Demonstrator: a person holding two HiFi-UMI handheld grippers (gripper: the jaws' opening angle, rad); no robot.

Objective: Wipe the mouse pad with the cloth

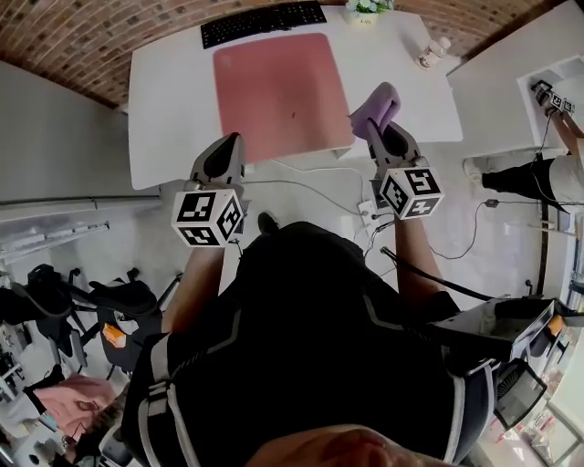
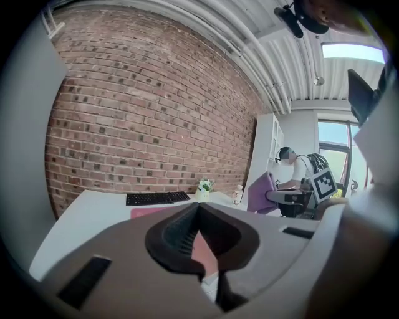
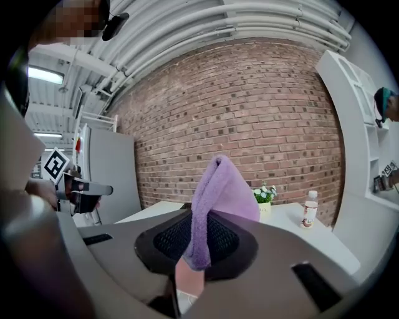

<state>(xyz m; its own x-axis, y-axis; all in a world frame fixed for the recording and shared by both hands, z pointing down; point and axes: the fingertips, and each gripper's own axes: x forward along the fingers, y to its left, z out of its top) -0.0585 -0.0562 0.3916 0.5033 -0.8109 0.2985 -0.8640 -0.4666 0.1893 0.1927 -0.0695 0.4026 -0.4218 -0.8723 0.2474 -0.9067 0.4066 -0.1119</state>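
The keyboard [image 1: 263, 22] lies behind the mouse pad [image 1: 278, 96], what seems a bottle [image 1: 431, 53] rightward.

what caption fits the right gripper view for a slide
Right hand-held gripper shut on a folded purple cloth, white table with plant and bottle beyond.

A white table [image 1: 173, 109] is filling the upper centre of the head view, carrying a black keyboard [image 1: 263, 22] along its top edge and a pink mouse pad [image 1: 278, 91] just below. A flower pot [image 1: 368, 7] and a small bottle [image 1: 432, 53] are standing toward the upper right.
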